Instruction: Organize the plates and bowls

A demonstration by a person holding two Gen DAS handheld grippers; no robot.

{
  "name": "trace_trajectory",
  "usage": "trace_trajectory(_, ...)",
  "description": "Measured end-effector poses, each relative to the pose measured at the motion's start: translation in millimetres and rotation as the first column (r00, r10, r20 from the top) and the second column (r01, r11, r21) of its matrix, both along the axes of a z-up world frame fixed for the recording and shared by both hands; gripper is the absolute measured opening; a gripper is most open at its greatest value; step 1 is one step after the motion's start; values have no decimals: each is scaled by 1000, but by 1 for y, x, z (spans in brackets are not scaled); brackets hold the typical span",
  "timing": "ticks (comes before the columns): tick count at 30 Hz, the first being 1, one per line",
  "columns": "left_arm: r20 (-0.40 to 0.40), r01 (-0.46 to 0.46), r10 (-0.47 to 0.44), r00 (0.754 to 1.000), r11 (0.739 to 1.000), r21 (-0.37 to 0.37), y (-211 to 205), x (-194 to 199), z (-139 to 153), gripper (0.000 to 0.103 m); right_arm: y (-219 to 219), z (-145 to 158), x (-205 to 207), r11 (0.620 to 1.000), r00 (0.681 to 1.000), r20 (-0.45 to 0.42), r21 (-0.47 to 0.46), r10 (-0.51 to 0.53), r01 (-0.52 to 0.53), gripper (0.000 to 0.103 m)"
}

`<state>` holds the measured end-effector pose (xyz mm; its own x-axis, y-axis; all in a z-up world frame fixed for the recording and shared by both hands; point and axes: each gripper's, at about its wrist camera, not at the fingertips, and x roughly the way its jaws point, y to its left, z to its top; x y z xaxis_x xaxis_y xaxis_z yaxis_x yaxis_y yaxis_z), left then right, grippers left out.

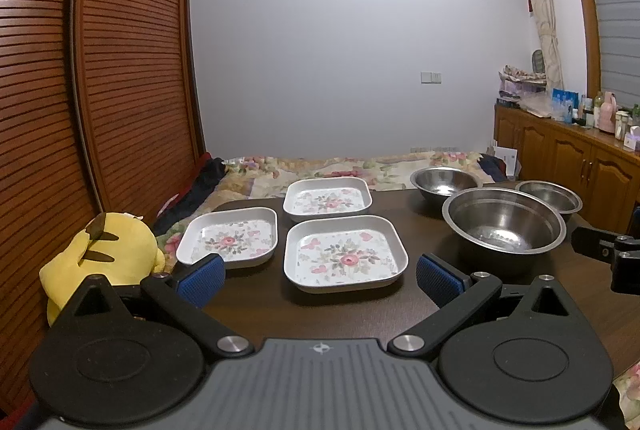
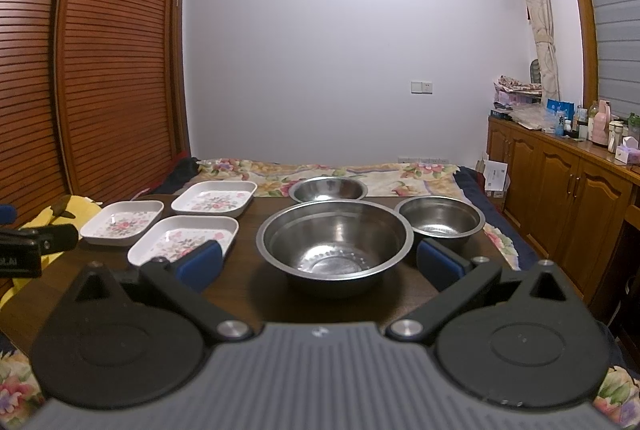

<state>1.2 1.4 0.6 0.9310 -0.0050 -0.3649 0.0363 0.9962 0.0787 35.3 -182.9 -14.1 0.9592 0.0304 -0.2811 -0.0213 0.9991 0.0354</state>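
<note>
1. Both tools hang back at the near edge of the dark table (image 1: 360, 310), and both are spread wide with nothing between the pads: the left gripper (image 1: 320, 276) faces the plates, the right gripper (image 2: 318, 264) faces the bowls.
2. Taking the large steel bowl (image 2: 335, 242) as the landmark: three square floral plates lie to its left, the nearest plate (image 1: 345, 254) just beside it, a second plate (image 1: 229, 236) further left, a third plate (image 1: 327, 199) behind. None is stacked yet.
3. Behind the large bowl sits a far bowl (image 2: 328, 189), close to the table's back edge; to its right, a small bowl (image 2: 440, 220) with its rim nearly touching the landmark's.
4. Risk one: polished steel walls are slick and curved, so a pinch on the rim could likely slip and let a bowl clatter down.
5. Risk two: a push on the far bowl might well tip it off toward the floral bedspread (image 2: 400, 174).
6. Risk three: the shallow plates give little rim to grip; a low approach may shove one leftward toward the yellow plush toy (image 1: 104, 254) at the table's corner.
7. In the way: the small bowl crowds the landmark's right side, leaving the right-hand pad little room.
</note>
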Motion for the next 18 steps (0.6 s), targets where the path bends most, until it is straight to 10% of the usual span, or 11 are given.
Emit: trace_trajectory(18, -125, -39, 35, 991, 999, -26, 35, 32, -33, 103, 15, -13, 14, 999, 998, -38, -11, 50, -50, 103)
